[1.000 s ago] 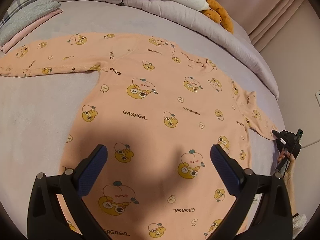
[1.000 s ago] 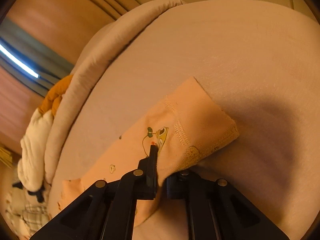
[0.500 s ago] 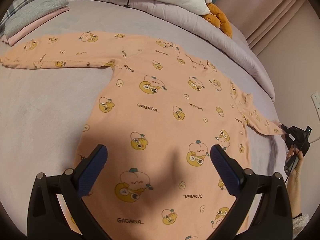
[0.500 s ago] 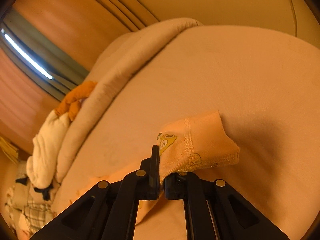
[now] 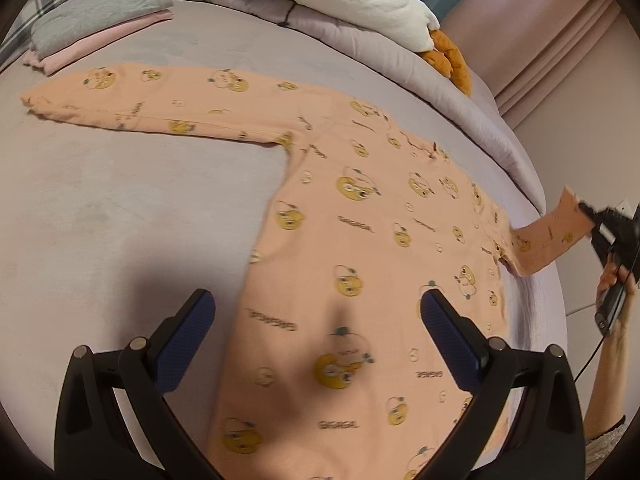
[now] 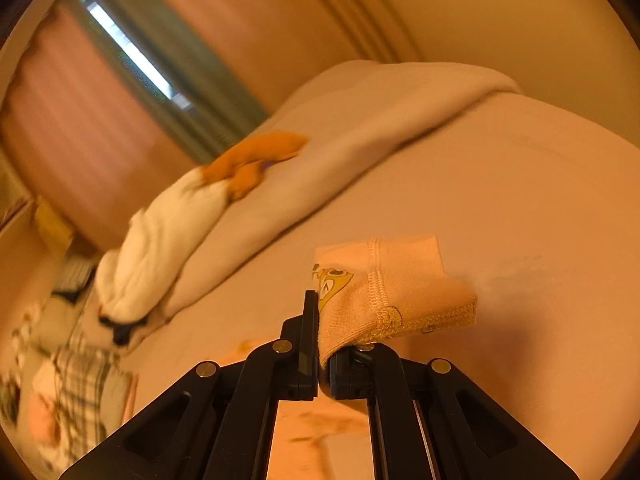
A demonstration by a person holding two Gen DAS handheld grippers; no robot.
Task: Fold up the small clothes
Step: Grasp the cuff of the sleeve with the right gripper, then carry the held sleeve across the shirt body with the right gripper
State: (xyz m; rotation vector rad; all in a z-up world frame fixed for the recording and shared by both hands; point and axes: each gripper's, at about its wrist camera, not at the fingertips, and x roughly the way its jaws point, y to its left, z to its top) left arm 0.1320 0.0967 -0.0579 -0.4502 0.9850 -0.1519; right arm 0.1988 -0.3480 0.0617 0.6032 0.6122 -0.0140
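Note:
A peach long-sleeved shirt [image 5: 360, 248] with yellow cartoon prints lies spread flat on a grey bed. Its left sleeve [image 5: 152, 108] stretches flat to the far left. My left gripper [image 5: 318, 332] hovers open over the shirt's lower body, its blue pads [image 5: 448, 328] wide apart with nothing between them. At the right edge my right gripper [image 5: 596, 220] is shut on the cuff of the right sleeve [image 5: 552, 240], which is lifted off the bed. In the right wrist view the cuff [image 6: 396, 288] is pinched between the shut jaws of the right gripper [image 6: 322, 320].
Folded grey and pink clothes [image 5: 92, 28] lie stacked at the far left. A white and orange plush toy [image 5: 360, 0] and dark garment rest on a rolled duvet [image 5: 400, 68] at the back. The bed edge [image 5: 548, 304] runs down the right, where a hand [image 5: 616, 280] holds the right gripper.
The right gripper has risen, lifting the right sleeve's cuff off the bed. The left gripper has drifted across the shirt, so more of the left sleeve and bare bed show.

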